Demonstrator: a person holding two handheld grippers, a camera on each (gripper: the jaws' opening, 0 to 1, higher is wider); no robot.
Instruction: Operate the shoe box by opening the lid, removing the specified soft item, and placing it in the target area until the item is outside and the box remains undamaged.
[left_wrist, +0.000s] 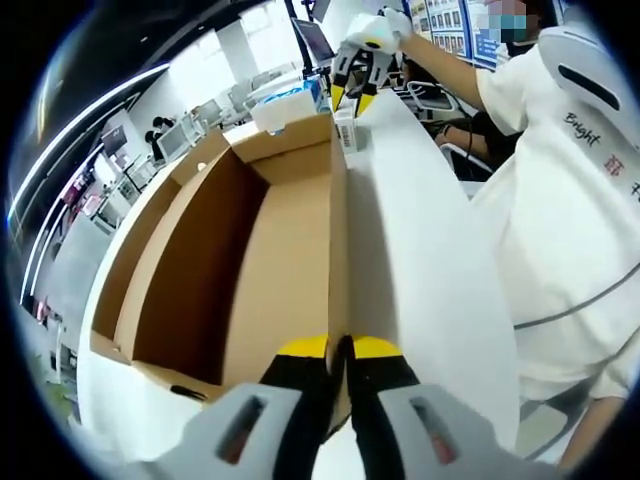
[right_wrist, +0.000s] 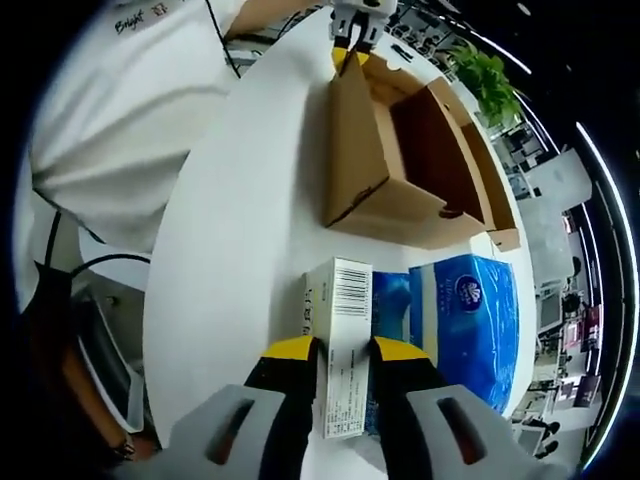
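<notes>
1. One cardboard shoe box (left_wrist: 240, 260) lies open on the white counter (left_wrist: 420, 250), its brown inside bare in both views; in the right gripper view the same box (right_wrist: 400, 160) shows its outer side wall and its flaps spread outward

2. Two tongs are at work. The left tongs (left_wrist: 340, 350), seen from their own camera, have their two yellow-tipped jaws drawn close together on the near edge of one box wall, pinching the cardboard between them

3. In the right gripper view those left tongs (right_wrist: 350, 38) appear at the far end of the box, gripping its upper edge

4. The right tongs (right_wrist: 345, 352) hold one small white carton (right_wrist: 338, 330) with a barcode label; the jaws sit narrow on either side of it, touching its long sides

5. In the left gripper view the right tongs (left_wrist: 352, 90) come in beyond the far end of the box, with the small white carton (left_wrist: 345, 130) between the jaws, just at the box's far corner

6. Two blue soft packs lie on the counter outside the box: a smaller blue pack (right_wrist: 390, 300) right beside the carton, and a larger blue tissue pack (right_wrist: 465, 320) next to it

7. One person in a white shirt (left_wrist: 560, 190) stands at the counter edge

8. One green plant (right_wrist: 490, 75) stands beyond the box
</notes>
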